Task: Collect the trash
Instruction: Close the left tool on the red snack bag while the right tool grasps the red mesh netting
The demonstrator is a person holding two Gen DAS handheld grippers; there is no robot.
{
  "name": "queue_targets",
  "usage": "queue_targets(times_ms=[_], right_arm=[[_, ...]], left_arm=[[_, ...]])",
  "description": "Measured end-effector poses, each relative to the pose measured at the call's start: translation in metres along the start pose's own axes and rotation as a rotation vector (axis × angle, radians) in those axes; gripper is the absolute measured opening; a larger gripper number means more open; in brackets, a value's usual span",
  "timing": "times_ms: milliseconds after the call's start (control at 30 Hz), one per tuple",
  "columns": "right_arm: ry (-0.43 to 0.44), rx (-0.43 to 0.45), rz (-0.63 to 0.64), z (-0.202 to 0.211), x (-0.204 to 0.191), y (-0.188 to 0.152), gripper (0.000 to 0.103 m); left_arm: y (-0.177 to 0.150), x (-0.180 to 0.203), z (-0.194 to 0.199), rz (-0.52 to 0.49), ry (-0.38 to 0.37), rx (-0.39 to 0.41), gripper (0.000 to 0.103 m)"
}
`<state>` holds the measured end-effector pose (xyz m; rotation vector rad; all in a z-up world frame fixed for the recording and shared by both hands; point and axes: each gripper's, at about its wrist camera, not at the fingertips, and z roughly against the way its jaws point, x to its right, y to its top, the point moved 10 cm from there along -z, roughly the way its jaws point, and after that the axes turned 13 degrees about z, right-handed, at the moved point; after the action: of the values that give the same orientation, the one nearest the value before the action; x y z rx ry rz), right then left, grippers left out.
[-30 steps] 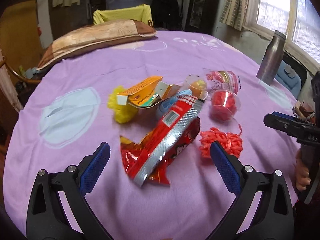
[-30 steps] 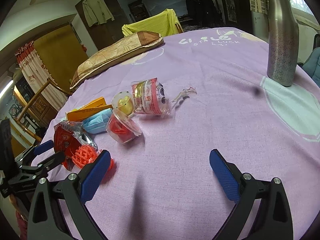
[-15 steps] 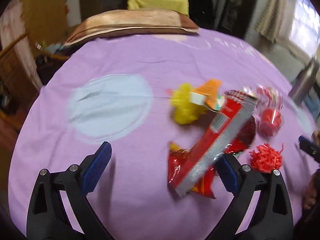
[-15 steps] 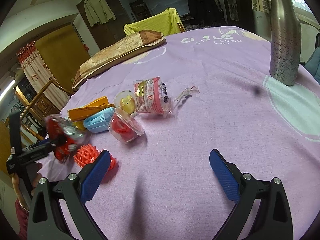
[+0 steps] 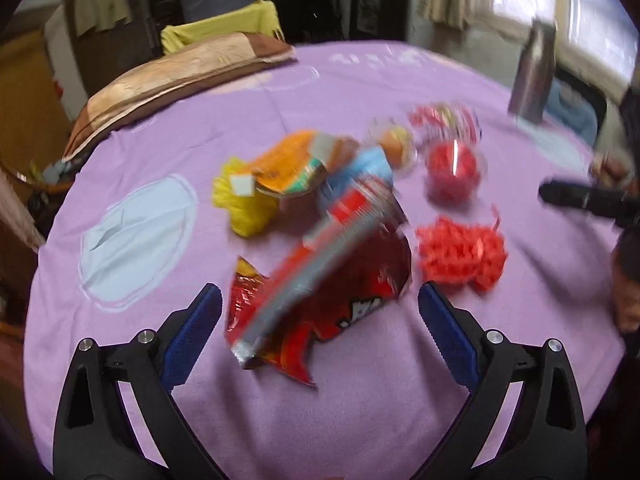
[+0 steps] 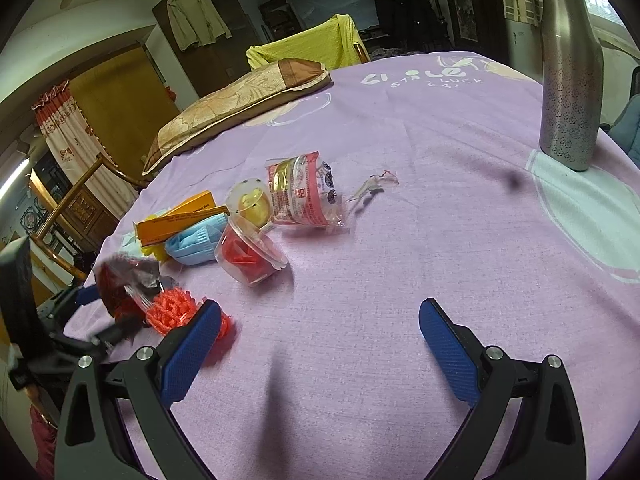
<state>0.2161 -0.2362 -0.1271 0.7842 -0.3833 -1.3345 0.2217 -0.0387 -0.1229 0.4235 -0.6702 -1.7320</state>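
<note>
You're hovering the left claw [image 5: 320,320] wide open and empty, with the chip bag [image 5: 320,284] lying diagonally between its fingers at center frame.

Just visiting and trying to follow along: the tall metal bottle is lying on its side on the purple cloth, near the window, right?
Not quite. The metal bottle stands upright on the purple cloth, not on its side; the right wrist view shows this clearly. It is indeed near the window.
</note>
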Motion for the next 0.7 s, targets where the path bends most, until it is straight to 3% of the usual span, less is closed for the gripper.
queue_targets(times_ms=[200, 367, 433, 567, 700], right_arm=[[0.009, 0.008, -0.007, 0.001, 0.000, 0.000, 0.097], [0.012, 0.008, -0.008, 0.001, 0.000, 0.001, 0.097], [0.011, 0.007, -0.008, 0.001, 0.000, 0.000, 0.097], [0.024, 0.003, 0.008, 0.000, -0.005, 0.001, 0.097], [0.081, 0.024, 0.076, 0.003, -0.023, 0.003, 0.097]], left_arm=[[0.004, 0.002, -0.019, -0.025, 0.005, -0.052, 0.094], [0.007, -0.009, -0.012, 0.030, 0.008, -0.008, 0.052], [0.007, -0.017, -0.005, 0.083, -0.019, 0.004, 0.040], [0.010, -0.044, -0.002, 0.211, -0.039, 0.005, 0.038], [0.013, -0.051, -0.001, 0.241, -0.034, 0.016, 0.038]])
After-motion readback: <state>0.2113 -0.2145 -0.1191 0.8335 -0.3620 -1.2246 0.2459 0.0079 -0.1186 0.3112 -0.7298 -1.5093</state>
